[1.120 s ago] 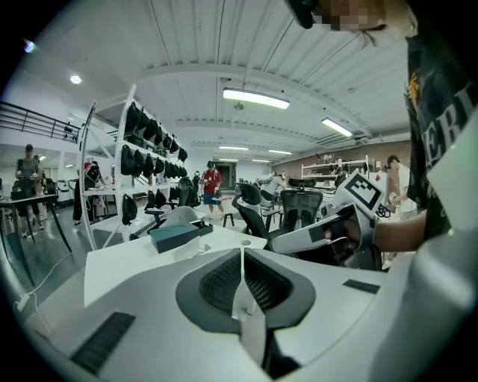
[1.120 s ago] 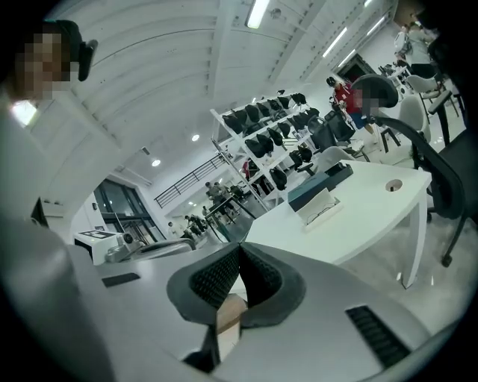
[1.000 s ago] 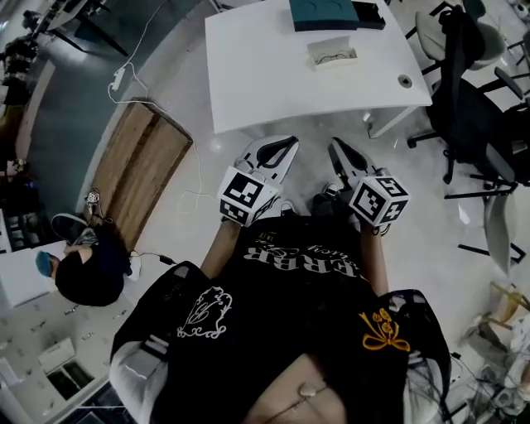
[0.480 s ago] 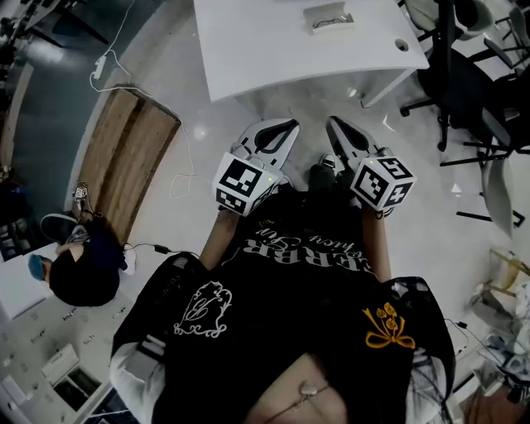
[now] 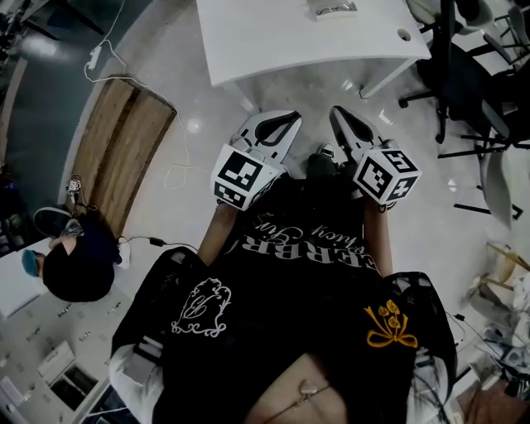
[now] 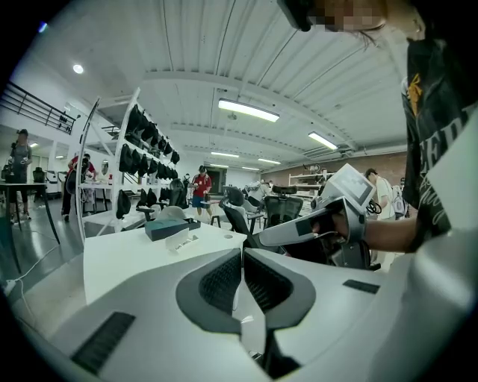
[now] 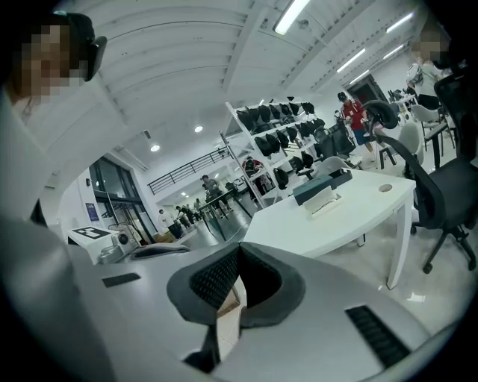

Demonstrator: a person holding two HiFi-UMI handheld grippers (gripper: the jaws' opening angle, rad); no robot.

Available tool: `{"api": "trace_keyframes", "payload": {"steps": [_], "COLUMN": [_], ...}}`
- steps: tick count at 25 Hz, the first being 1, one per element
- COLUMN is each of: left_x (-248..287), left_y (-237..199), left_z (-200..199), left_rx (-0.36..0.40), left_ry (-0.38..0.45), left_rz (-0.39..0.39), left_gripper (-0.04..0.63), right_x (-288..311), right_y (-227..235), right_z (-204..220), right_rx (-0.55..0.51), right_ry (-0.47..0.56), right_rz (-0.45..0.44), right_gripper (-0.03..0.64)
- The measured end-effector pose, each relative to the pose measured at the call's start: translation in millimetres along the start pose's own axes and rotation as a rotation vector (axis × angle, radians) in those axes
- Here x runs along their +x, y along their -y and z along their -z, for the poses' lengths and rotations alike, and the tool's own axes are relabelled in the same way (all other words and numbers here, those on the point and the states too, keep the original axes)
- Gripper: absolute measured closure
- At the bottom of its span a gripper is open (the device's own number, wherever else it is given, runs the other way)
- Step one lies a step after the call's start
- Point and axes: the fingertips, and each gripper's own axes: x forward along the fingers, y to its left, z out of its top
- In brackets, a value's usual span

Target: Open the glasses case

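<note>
Glasses case (image 5: pixel 335 10), long axis left-right

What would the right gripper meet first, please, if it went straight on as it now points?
Probably the near edge of the white rectangular table; only pale glossy floor lies between. Depth is unclear, so it might pass just under that edge.

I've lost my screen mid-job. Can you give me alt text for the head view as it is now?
Seen from above, a person in black holds the left gripper and right gripper side by side over the floor, both shut and empty, short of the white table. The glasses case lies on that table at the frame's top edge, untouched.
</note>
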Motion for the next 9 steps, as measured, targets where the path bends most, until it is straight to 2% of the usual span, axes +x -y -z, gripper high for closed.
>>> {"api": "trace_keyframes", "payload": {"steps": [9], "left_x": [-3.7], "left_y": [0.7], "left_z": [0.1], "left_rx": [0.019], "left_ry": [0.008], "left_rz": [0.006], "left_gripper": [0.571], "right_x": [3.5], "right_y": [2.2], "right_z": [-2.3], "right_rx": [-0.004], "right_ry": [0.005], "right_rz": [0.008], "right_gripper": [0.604]}}
